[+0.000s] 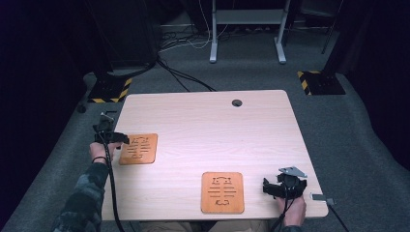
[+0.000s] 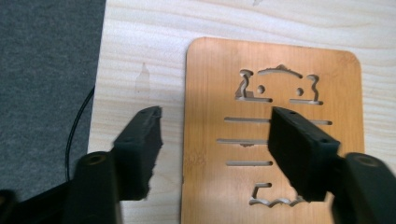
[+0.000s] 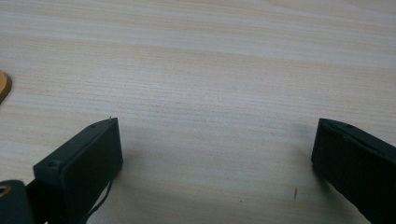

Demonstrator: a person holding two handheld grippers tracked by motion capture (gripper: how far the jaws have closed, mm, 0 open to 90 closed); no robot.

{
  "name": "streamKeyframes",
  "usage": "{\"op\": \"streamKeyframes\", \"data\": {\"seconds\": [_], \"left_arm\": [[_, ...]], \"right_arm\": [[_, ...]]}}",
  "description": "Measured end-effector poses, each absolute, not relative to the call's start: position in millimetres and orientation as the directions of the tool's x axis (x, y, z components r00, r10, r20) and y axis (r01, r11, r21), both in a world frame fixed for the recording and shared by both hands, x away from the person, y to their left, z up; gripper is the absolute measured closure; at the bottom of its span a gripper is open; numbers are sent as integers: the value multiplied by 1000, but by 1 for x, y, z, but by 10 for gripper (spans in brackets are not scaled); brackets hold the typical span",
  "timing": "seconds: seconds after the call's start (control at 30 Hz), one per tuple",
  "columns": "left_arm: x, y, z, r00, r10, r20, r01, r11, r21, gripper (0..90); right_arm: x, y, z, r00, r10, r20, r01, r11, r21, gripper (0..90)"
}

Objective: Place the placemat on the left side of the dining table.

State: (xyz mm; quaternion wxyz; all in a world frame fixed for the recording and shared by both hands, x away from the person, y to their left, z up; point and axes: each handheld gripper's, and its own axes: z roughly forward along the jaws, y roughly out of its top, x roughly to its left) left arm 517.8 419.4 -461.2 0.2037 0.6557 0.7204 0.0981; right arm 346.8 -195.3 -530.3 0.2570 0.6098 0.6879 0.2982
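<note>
Two orange wooden boards with cut-out patterns lie flat on the pale table [image 1: 208, 121]. One board [image 1: 139, 148] is at the left edge, the other board [image 1: 222, 192] is near the front middle. My left gripper [image 1: 123, 139] hovers at the left board's near-left side. In the left gripper view, my left gripper [image 2: 215, 114] is open: one jaw is over bare table and the other over the board [image 2: 280, 60], gripping nothing. My right gripper [image 1: 265, 186] sits right of the front board. It stands wide open [image 3: 217, 125] over bare wood, with the board's edge [image 3: 3, 86] at far left.
A round cable hole [image 1: 237, 103] is in the table's far edge. Grey carpet surrounds the table. Beyond it are yellow-and-black striped stand bases [image 1: 112, 91] [image 1: 319, 82], cables, and a white desk frame [image 1: 246, 29]. Cables trail from both grippers toward the person.
</note>
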Motion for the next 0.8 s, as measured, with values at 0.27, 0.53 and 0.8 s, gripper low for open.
{"op": "streamKeyframes", "data": {"seconds": [0.27, 0.53, 0.8], "left_arm": [[500, 411, -468, -13, 995, -102, 888, 58, 456, 214], [467, 417, -480, 7, 999, -48, 864, 18, 503, 187], [436, 420, -497, 50, 999, -14, 859, -36, 511, 184]], "right_arm": [[347, -195, -530, -124, 992, 10, 685, 78, 724, 11], [347, -195, -530, -124, 992, 10, 685, 78, 724, 11], [347, -195, -530, -123, 992, 10, 686, 78, 724, 11]]}}
